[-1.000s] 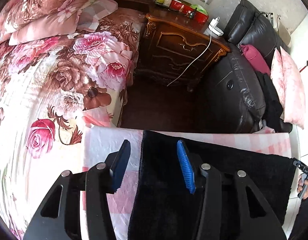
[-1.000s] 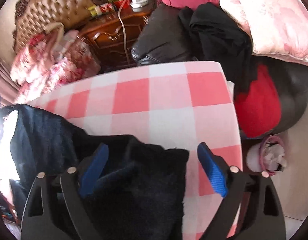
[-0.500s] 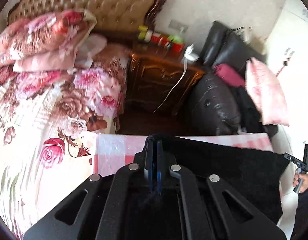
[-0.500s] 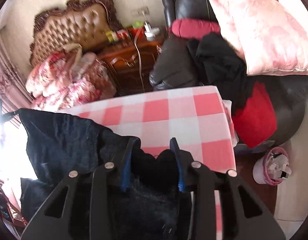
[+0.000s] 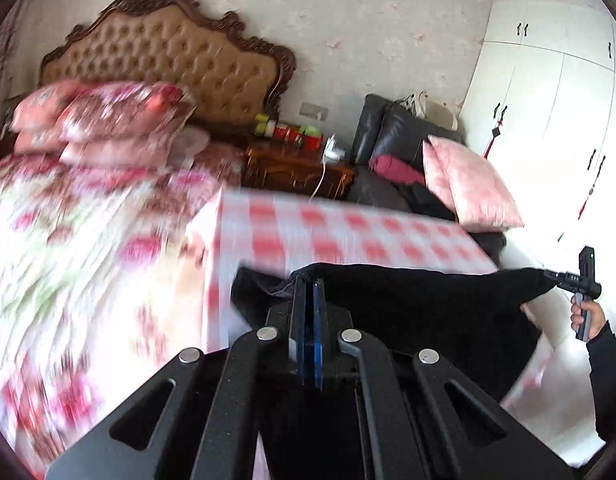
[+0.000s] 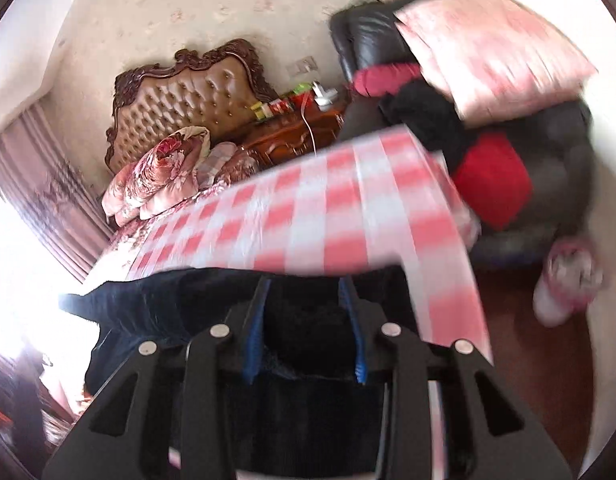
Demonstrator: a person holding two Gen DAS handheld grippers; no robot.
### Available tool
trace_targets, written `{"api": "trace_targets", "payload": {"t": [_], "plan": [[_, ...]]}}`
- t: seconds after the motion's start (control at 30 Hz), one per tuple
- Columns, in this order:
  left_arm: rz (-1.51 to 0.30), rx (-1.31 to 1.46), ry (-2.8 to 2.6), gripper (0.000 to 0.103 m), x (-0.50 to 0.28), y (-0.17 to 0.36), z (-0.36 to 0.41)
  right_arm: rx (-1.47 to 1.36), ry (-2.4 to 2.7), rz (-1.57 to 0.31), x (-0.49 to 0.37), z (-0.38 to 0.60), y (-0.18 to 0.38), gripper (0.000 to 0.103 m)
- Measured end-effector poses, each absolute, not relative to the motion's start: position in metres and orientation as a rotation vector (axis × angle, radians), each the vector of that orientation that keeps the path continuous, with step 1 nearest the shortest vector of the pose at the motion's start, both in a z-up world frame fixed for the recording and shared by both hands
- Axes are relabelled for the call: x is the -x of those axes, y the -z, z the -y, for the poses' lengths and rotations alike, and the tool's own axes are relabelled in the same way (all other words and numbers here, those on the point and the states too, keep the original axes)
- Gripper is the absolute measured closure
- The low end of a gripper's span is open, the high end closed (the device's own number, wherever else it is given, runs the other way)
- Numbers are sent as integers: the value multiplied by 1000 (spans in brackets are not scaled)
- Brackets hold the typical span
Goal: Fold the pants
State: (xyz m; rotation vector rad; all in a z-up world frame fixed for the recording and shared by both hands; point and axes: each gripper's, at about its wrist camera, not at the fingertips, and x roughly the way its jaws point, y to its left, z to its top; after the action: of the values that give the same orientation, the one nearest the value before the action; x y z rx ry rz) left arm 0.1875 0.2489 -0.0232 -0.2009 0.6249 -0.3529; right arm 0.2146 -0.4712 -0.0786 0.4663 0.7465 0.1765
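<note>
Both grippers are clamped on the black pants (image 5: 407, 304): left gripper (image 5: 307, 292) pinched tight on one top corner, right gripper (image 6: 304, 292) bunching cloth at the other. Pants hang stretched sideways between them, just at the checkered table's (image 5: 347, 228) near edge, so neither hand's closer, looks like.

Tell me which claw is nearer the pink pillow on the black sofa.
Right. The right claw holds the black pants at the end toward the pink pillow; the left claw holds the bed-side end.
</note>
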Motion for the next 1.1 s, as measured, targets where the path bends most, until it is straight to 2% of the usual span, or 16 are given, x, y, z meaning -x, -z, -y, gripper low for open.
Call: {"api": "trace_targets", "payload": {"t": [0.03, 0.1, 0.17, 0.2, 0.23, 0.3, 0.5, 0.63, 0.73, 0.93, 1.1], "plan": [[-658, 230, 348, 100, -163, 50, -250, -479, -154, -787, -198, 470, 100, 62], [-747, 284, 301, 94, -126, 104, -251, -497, -114, -842, -177, 468, 129, 40], [-791, 313, 259, 89, -105, 132, -249, -541, -95, -854, -157, 466, 147, 33], [-797, 357, 238, 83, -89, 143, -249, -568, -75, -853, -145, 467, 152, 32], [-793, 406, 232, 68, -80, 147, -250, -615, -66, -843, -133, 469, 154, 31], [-761, 505, 231, 47, -64, 149, -254, -708, -34, -824, -116, 476, 157, 27], [-701, 956, 253, 48, -55, 160, -274, -1004, -86, -771, -93, 485, 172, 27], [-719, 1190, 249, 50, -69, 174, -277, -1047, -117, -809, -107, 472, 176, 27], [-722, 1226, 263, 55, -74, 172, -272, -1072, -105, -802, -115, 471, 176, 27], [-863, 1193, 136, 55, -94, 181, -263, -1109, -76, -803, -117, 473, 173, 25], [-878, 1171, 112, 54, -107, 182, -257, -1155, -38, -802, -115, 480, 173, 22]]}}
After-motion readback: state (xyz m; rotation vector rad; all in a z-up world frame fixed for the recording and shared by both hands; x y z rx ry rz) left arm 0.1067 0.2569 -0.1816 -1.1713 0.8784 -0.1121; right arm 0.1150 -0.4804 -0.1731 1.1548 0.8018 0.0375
